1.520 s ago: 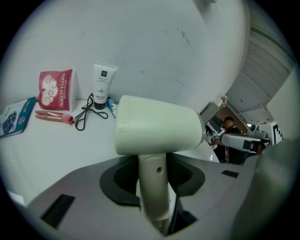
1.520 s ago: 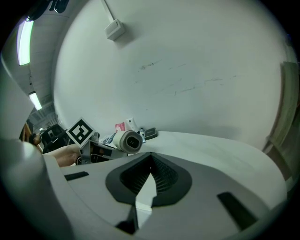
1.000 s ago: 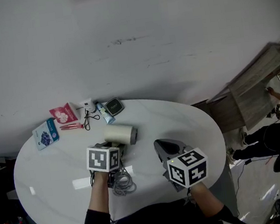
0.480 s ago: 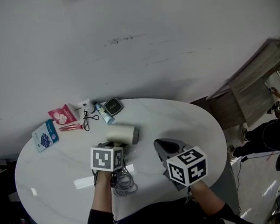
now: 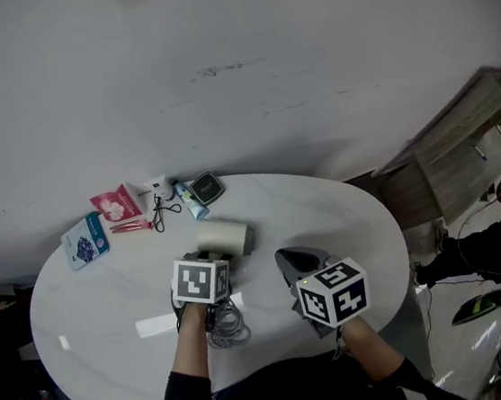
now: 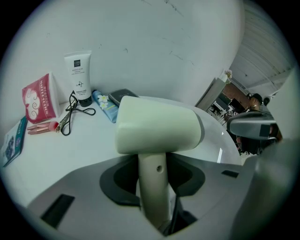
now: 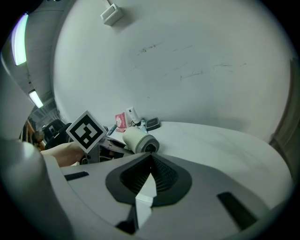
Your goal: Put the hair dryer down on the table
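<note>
A cream hair dryer [image 5: 224, 239] lies with its barrel sideways over the white oval table [image 5: 352, 218]. My left gripper [image 5: 211, 264] is shut on its handle [image 6: 152, 187], just below the barrel [image 6: 157, 129]. Whether the barrel touches the tabletop I cannot tell. Its grey cord [image 5: 228, 324] is coiled under my left hand near the front edge. My right gripper [image 5: 293, 262] hovers to the right of the dryer, shut with nothing between its jaws. The dryer's open end [image 7: 149, 147] faces it.
At the back left of the table lie a red packet [image 5: 117, 203], a blue packet [image 5: 83, 241], a white tube [image 6: 78, 75], a small blue tube [image 5: 189, 202], a dark compact [image 5: 205, 189] and a black looped cord [image 6: 70, 117]. A wooden cabinet [image 5: 454, 160] stands to the right.
My left gripper and the hair dryer have shifted slightly to the right. The right gripper has stayed put. A person at the far right has moved.
</note>
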`<state>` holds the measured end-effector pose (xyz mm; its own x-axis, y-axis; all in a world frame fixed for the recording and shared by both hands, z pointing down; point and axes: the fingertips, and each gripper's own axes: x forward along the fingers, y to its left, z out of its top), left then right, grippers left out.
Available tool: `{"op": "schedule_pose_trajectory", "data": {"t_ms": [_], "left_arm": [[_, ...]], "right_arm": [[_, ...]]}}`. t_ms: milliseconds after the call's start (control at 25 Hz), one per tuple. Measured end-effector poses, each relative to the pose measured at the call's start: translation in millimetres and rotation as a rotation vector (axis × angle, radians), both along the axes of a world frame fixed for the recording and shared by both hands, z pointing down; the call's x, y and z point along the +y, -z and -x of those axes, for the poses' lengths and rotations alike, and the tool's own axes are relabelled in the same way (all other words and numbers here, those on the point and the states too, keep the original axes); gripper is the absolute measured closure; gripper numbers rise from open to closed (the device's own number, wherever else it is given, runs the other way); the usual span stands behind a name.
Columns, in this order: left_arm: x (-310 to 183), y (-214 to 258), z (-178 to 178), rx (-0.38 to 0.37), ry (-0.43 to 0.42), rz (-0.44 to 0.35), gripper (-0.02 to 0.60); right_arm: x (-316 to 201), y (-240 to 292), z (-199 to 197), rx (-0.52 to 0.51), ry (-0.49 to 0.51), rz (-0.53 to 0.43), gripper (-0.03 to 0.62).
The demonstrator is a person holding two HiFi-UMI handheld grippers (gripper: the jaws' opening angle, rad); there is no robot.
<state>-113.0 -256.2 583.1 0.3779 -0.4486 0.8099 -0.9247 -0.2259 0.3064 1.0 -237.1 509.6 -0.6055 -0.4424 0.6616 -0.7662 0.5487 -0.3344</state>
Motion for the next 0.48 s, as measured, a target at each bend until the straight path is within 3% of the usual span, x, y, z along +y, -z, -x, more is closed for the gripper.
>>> {"op": "schedule_pose_trajectory", "data": {"t_ms": [480], "left_arm": [[0.0,2.4,5.2,-0.129,-0.026,-0.011,0.42]], "right_arm": [[2.8,-8.2,6.8,0.022,0.017,0.018,0.592]]}}
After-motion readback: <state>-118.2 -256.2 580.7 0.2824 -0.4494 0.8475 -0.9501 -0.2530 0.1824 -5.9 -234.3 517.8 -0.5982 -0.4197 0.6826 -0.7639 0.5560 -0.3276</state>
